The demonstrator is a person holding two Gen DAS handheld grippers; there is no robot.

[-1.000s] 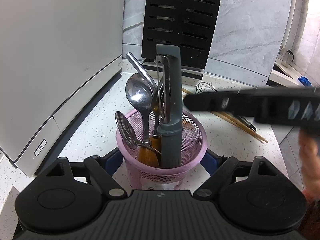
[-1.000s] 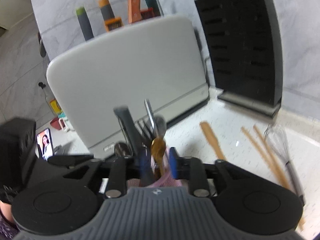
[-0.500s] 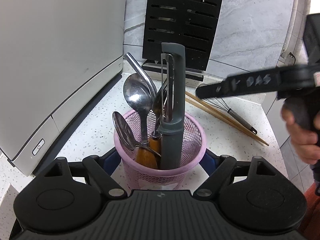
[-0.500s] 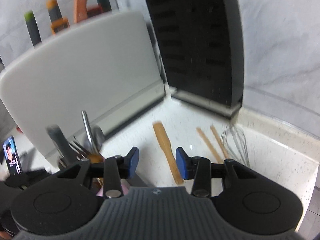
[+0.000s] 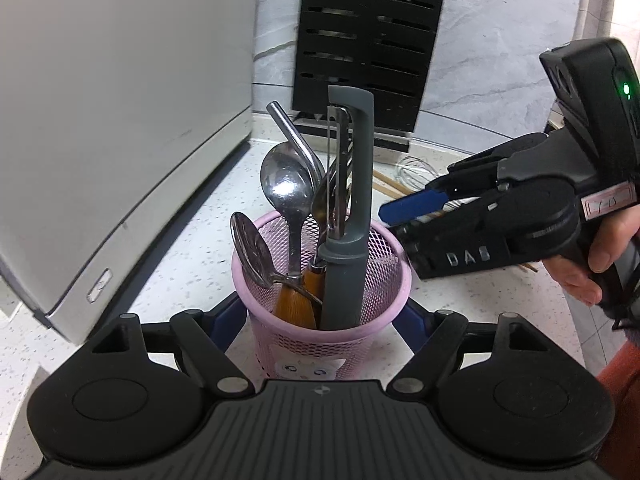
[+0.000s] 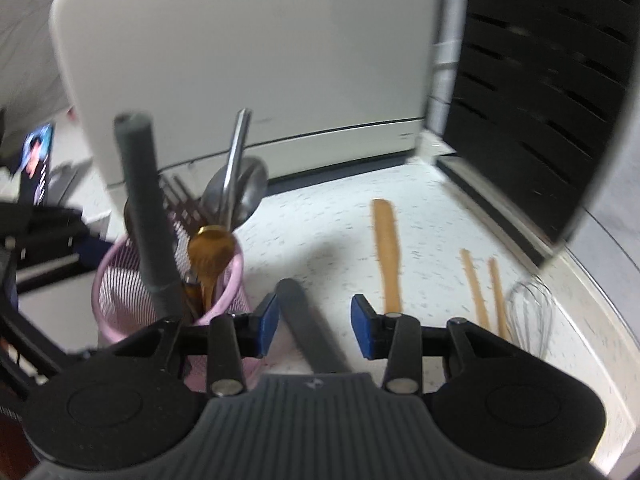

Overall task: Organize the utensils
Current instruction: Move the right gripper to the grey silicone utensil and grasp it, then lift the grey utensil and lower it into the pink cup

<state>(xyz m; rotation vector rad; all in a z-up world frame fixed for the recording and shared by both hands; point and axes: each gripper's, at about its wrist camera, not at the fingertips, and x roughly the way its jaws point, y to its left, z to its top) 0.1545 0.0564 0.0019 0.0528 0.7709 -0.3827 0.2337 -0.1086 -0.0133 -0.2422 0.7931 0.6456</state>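
I use the pink mesh cup (image 5: 320,280) as my landmark. My left gripper (image 5: 320,316) straddles it, a blue pad low on either side of its wall; the jaws have just been closing with the cup between them, but I cannot tell whether the pads press on it yet. Standing upright in the cup are a grey peeler (image 5: 348,216), steel spoons (image 5: 286,184) and wooden-handled pieces (image 5: 296,302).

To the right of the cup, my right gripper (image 6: 314,318) hangs released over the speckled counter (image 6: 320,220), its blue pads apart. A dark grey handle (image 6: 308,320) lies on the counter between them, near the left pad; I see no pad pressing on it.

Beyond the cup to the right lie a wooden spatula (image 6: 388,252), a pair of chopsticks (image 6: 484,292) and a wire whisk (image 6: 530,312). Behind the cup stand a white appliance (image 5: 120,120) and a black slotted rack (image 5: 368,36).
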